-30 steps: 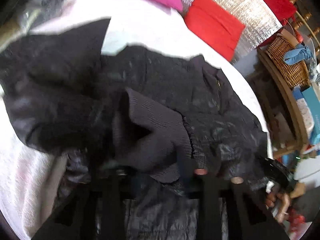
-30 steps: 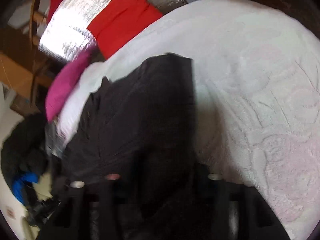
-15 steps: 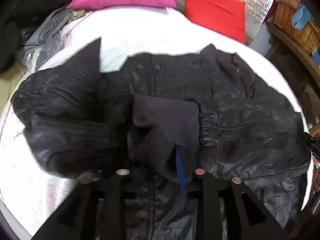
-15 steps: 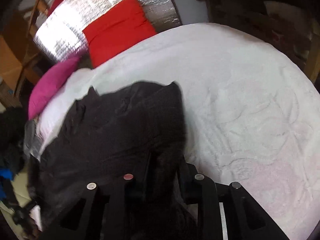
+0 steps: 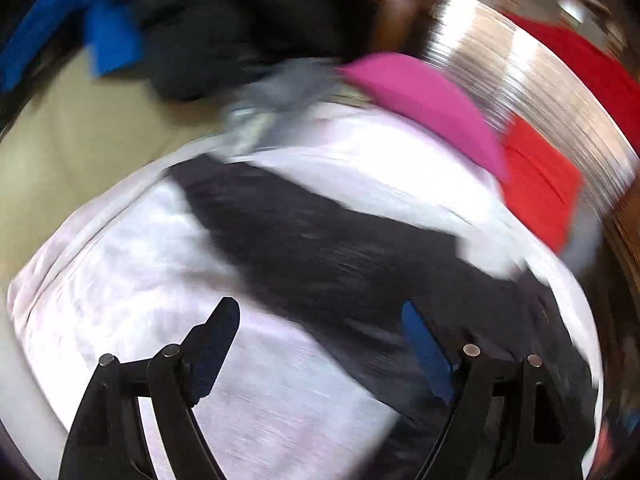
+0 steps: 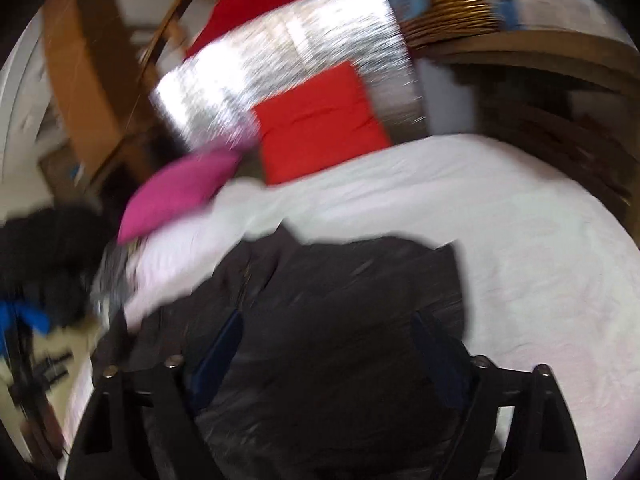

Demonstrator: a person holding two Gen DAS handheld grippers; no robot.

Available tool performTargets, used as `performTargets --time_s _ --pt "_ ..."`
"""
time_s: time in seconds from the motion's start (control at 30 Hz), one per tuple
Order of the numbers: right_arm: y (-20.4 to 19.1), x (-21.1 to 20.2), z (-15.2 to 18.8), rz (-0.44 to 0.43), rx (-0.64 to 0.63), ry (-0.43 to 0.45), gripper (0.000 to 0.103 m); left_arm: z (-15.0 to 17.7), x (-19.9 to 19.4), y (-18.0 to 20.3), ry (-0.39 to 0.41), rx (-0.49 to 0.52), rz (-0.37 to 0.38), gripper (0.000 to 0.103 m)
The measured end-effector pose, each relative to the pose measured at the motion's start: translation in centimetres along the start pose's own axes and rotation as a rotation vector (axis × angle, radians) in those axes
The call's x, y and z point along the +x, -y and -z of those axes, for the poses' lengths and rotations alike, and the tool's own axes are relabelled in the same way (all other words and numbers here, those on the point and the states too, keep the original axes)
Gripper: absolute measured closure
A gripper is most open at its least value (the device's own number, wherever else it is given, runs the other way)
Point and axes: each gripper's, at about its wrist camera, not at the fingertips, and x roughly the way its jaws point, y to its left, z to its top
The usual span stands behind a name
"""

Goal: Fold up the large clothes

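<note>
Both grippers, left (image 5: pixel 316 344) and right (image 6: pixel 328 344), have just opened, fingers apart and empty, over the limp, slippery jacket (image 6: pixel 340 300); grip its hem.

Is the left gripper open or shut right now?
Open. The left gripper has just been opening; its fingers stand wide apart, nothing between them, above the bedspread.

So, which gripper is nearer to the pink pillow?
Left, judging loosely. The left gripper hangs open over the white bedspread, on the pink pillow side; the right gripper hangs open above the black jacket.
</note>
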Motion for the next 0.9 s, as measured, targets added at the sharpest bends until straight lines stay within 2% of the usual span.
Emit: performTargets --time_s 0.1,0.2,0.27,0.37,0.5,0.53,0.6,0.67,0.77,0.83,0.9 --pt "-2.4 2.6 1.9 -0.006 -0.067 -0.108 0.041 -1.1 2.0 -2.6 0.018 -0.1 -0.032 0.019" --pt "-3.9 6.0 3.4 0.009 -0.1 -0.212 0.041 -1.8 4.7 -4.4 -0.042 -0.159 -0.023 0.019" --pt "-4.3 8.0 5.3 0.049 -0.145 -0.314 0.041 -1.9 6.3 -5.4 -0.073 -0.212 0.002 0.019" --pt "-4.9 8.1 5.7 0.067 -0.202 -0.305 0.042 -2.2 8.1 -7.1 -0.104 -0.295 0.049 0.02" --pt "-3.7 7.3 5.0 0.012 -0.114 -0.286 0.041 -2.6 9.6 -8.5 -0.115 -0.357 0.074 0.022" --pt "-3.4 7.3 5.0 0.012 -0.105 -0.289 0.041 -2.8 10.3 -8.8 -0.121 -0.367 0.087 0.025" --pt "-3.3 7.5 5.0 0.008 -0.1 -0.294 0.041 -3.1 11.2 -9.0 -0.142 -0.376 0.103 0.04" --pt "-3.5 7.6 5.1 0.017 -0.118 -0.293 0.041 -3.1 12.5 -9.1 -0.175 -0.381 0.102 0.044" --pt "-4.2 8.2 4.9 0.035 -0.145 -0.297 0.041 -3.3 13.2 -8.4 -0.18 -0.372 0.111 0.046" --pt "-4.4 8.2 5.0 0.042 -0.15 -0.299 0.041 -3.3 13.9 -8.0 -0.197 -0.366 0.122 0.062" --pt "-4.4 8.2 4.9 0.044 -0.15 -0.301 0.041 -3.3 14.3 -7.7 -0.192 -0.349 0.093 0.077"
